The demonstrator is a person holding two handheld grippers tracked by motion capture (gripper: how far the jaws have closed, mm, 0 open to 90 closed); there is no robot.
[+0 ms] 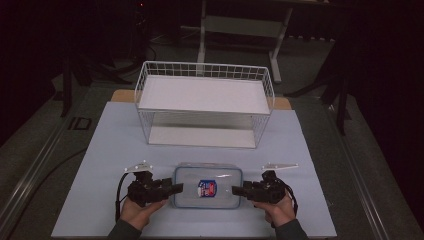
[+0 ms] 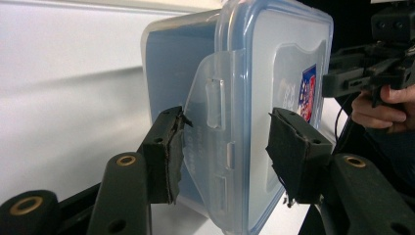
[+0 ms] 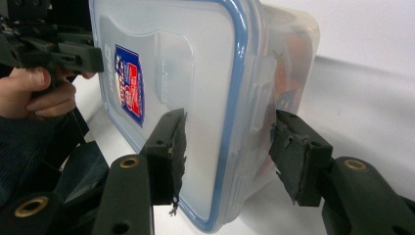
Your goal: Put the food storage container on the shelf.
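Observation:
A clear plastic container [image 1: 207,187] with a blue-rimmed lid and a red and blue label lies flat at the front middle of the table. My left gripper [image 1: 177,188] is at its left end and my right gripper [image 1: 235,190] at its right end, both level. In the left gripper view the container [image 2: 244,73] sits between the jaws of the left gripper [image 2: 225,132], one pad against the latch flap, the other against the lid. In the right gripper view the right gripper [image 3: 227,132] straddles the container's [image 3: 195,73] other latch end, pads on lid and base.
A white wire basket [image 1: 205,67] with white boards inside stands behind the container, at the back of the pale blue mat [image 1: 110,150]. Dark floor and table legs lie beyond. Each gripper view also shows the other hand with its gripper [image 2: 362,73] [image 3: 54,49].

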